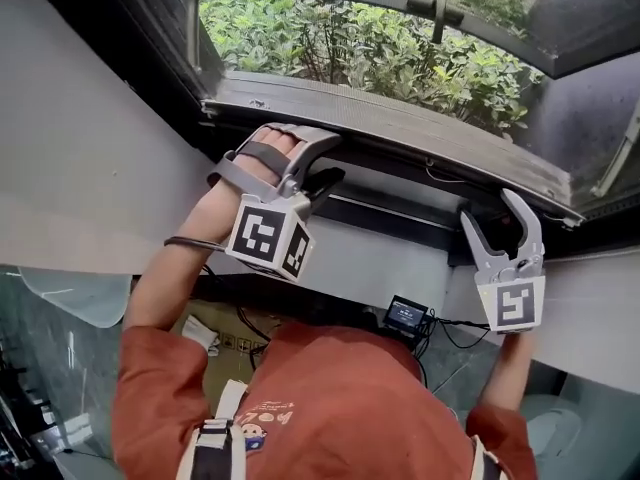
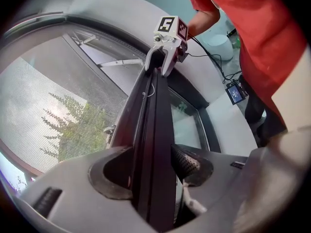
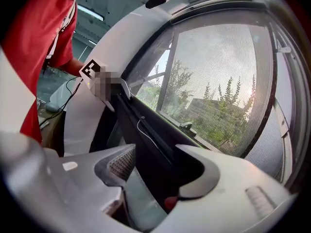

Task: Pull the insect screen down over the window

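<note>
Insect screen point(image 3: 218, 72): the mesh covers the window, and its dark bottom bar point(image 1: 400, 128) runs slantwise between my two claws.
Left claw point(image 1: 337, 158): I have it clenched on the bar near the left end.
Right claw point(image 1: 490, 206): spread wide and straddling the bar near the right end, with one finger hooked over it.
Outside: green bushes point(image 1: 330, 38).
Below: a small lit device point(image 1: 407, 314) on cables.

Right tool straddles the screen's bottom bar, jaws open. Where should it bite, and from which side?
Grip the dark bottom bar itself, not the mesh. It is a long, thin rail, so come from the room side, one jaw on each flat face, as the left tool does near its end. The right tool sits well placed near the other end; probably close there.
</note>
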`<state>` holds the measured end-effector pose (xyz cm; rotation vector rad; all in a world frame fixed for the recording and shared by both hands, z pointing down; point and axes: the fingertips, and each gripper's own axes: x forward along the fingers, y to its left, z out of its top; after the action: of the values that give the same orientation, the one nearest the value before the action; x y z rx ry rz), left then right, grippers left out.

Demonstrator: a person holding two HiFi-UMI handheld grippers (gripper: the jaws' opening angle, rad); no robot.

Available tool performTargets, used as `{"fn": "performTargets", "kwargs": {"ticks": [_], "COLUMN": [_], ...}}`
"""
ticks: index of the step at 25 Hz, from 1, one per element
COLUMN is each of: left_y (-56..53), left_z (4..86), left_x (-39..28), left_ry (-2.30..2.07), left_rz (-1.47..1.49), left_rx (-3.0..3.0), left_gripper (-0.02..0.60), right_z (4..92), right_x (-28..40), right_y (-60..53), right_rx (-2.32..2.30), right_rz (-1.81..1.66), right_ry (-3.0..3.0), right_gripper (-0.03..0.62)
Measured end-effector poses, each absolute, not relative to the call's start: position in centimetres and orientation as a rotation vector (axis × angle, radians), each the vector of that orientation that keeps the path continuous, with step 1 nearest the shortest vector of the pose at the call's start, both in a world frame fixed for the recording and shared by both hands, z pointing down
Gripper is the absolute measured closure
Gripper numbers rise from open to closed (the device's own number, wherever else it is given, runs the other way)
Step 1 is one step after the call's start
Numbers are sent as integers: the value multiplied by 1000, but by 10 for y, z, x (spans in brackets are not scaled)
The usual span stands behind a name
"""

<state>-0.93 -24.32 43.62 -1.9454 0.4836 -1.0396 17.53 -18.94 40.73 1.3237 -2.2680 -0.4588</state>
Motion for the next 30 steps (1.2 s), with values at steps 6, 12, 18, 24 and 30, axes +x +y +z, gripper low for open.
{"fn": "performTargets", "kwargs": {"ticks": [6,12,18,24,30], "left_y": [-240,-241,-246,-245,-245], "left_z": [440,443,440,437,434], "left_x": [-9,-9,-11,-10,-12], "left_ry": [497,488,509,513,539], "left_rz": [-1031,-1010,-979,-963,-942], "left_rx": [-1966,-2014,-2040,-2032,-2054], "left_gripper": [344,348,347,347,347], "right_z": [411,416,411,409,407], "right_x": [177,177,176,176,174], "right_y": [-188,-191,-196,-195,-196], "right_rx": [1305,1298,1302,1341,1365], "right_rz": [-454,-445,-461,-523,-532], "right_ry": [-2234,-2212,-2251,-2226,-2238], "right_gripper": [333,345,359,359,359]}}
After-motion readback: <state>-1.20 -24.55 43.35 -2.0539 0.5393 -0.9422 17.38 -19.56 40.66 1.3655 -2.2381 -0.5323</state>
